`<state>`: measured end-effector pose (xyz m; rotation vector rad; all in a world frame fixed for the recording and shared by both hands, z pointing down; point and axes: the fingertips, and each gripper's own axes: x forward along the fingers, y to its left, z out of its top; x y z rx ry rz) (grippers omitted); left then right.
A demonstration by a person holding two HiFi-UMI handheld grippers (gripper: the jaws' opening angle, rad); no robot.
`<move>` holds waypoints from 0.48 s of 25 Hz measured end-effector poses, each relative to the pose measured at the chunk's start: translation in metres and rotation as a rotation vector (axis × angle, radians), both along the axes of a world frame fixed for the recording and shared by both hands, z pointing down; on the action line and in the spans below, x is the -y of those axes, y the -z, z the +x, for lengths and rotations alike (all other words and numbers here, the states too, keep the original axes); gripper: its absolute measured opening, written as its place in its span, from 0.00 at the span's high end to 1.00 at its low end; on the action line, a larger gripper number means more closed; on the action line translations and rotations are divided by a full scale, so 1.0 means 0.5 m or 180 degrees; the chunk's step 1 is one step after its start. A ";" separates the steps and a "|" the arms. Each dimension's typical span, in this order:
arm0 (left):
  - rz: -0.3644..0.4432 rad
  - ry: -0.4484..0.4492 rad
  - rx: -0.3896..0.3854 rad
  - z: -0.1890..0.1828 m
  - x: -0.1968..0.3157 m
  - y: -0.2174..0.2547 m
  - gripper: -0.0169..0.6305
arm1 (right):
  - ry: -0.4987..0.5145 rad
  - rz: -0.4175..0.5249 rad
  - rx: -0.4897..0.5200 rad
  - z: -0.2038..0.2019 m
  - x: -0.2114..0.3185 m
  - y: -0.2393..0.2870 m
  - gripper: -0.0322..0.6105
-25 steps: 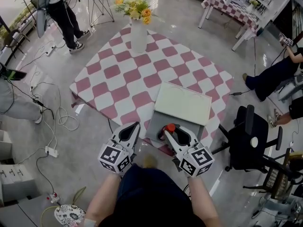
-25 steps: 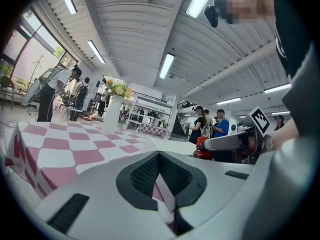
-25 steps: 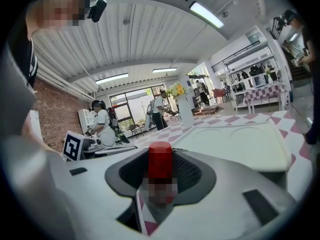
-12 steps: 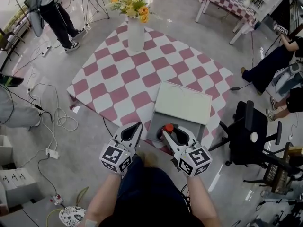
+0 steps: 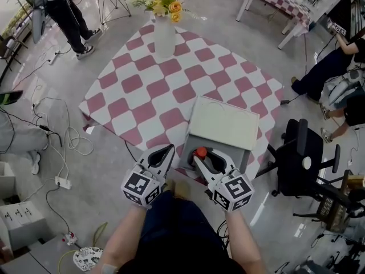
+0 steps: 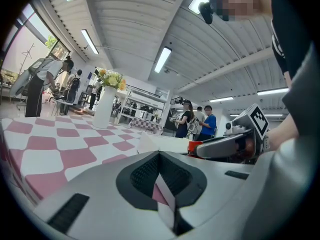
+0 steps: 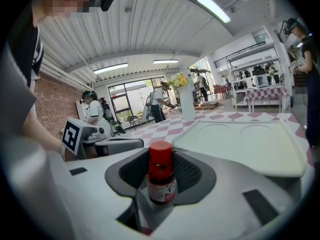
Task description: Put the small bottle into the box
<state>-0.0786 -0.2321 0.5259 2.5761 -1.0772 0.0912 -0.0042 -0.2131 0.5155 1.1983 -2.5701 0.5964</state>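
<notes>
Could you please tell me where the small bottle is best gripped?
The small bottle stands upright with its red cap on top, so grip the labelled body below the cap from the two sides, as the right gripper does now.

Grey floor [image 5: 114,181], pink-checkered table [image 5: 171,84], black chair [image 5: 296,158], strip lights [image 6: 163,66]

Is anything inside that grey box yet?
The visible inside of the open grey box looks bare. The right gripper, holding a small red-capped bottle, covers its near-left part.
</notes>
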 end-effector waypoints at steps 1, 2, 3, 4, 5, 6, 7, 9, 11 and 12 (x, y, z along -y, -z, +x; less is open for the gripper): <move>-0.0007 -0.0004 -0.0004 0.001 0.001 -0.002 0.96 | 0.0025 0.0000 -0.0020 -0.003 0.001 -0.001 0.73; -0.0014 -0.0005 -0.0007 0.002 0.002 -0.004 0.96 | 0.0055 0.0002 -0.0044 -0.006 0.002 -0.003 0.73; -0.0019 -0.0004 -0.0009 0.002 0.003 -0.005 0.96 | 0.0089 0.0004 -0.0072 -0.010 0.003 -0.005 0.73; -0.0022 -0.0004 -0.0010 0.002 0.005 -0.006 0.96 | 0.0124 0.0008 -0.0100 -0.014 0.004 -0.006 0.73; -0.0023 -0.0004 -0.0010 0.002 0.006 -0.007 0.96 | 0.0157 0.0012 -0.0128 -0.018 0.004 -0.008 0.73; -0.0024 -0.0005 -0.0012 0.003 0.007 -0.008 0.96 | 0.0187 0.0017 -0.0156 -0.022 0.005 -0.009 0.73; -0.0025 -0.0006 -0.0014 0.003 0.008 -0.009 0.96 | 0.0215 0.0021 -0.0181 -0.025 0.005 -0.011 0.73; -0.0030 -0.0003 -0.0019 0.004 0.009 -0.011 0.96 | 0.0268 0.0027 -0.0216 -0.030 0.005 -0.013 0.73; -0.0034 0.0001 -0.0024 0.004 0.010 -0.012 0.96 | 0.0314 0.0032 -0.0235 -0.034 0.005 -0.016 0.73; -0.0035 0.0003 -0.0028 0.004 0.010 -0.012 0.96 | 0.0336 0.0036 -0.0244 -0.037 0.004 -0.016 0.73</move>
